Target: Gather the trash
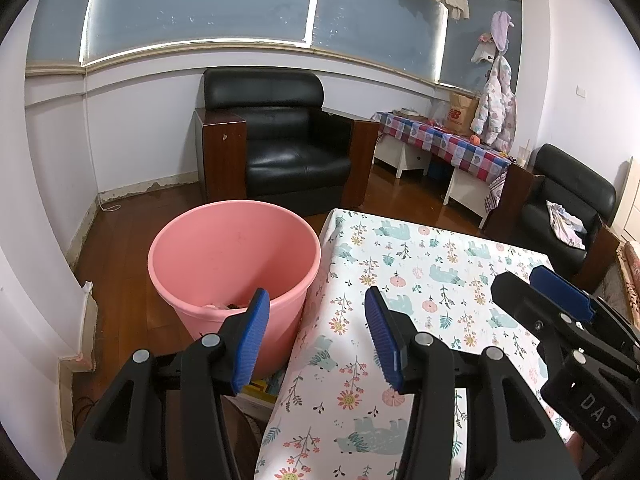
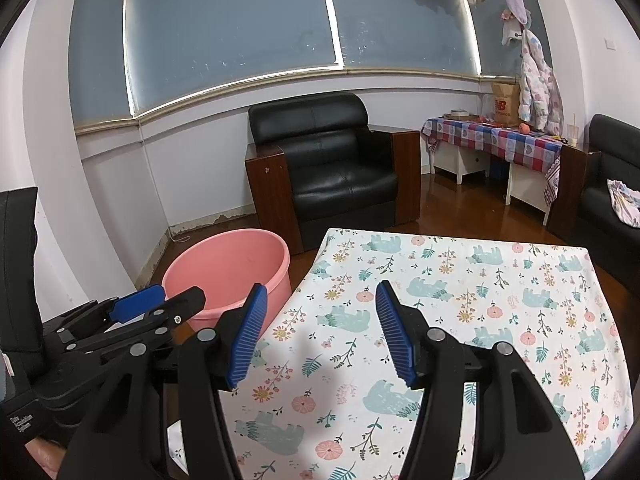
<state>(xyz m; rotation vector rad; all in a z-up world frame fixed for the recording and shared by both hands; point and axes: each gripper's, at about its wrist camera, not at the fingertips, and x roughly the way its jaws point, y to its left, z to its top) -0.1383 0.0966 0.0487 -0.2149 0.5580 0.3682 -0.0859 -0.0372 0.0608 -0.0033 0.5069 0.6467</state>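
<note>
Standing wide apart, both jaw sets hold nothing. L gripper [image 1: 316, 334] straddles the table edge; pink bin [image 1: 234, 268] sits at approx. 10 o'clock, close, w/ some debris at its bottom. R gripper [image 2: 320, 334] hangs over the floral cloth [image 2: 460, 320]; bin at 10 o'clock, farther. No loose trash visible on cloth. L is nearer the bin.

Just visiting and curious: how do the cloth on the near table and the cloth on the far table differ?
The near tablecloth is white with pale blue bears and pink flowers; the far tablecloth is a red, blue and purple check. The near one shows nothing on it; the far one carries a paper bag and small items. Both drape over their table edges.
</note>
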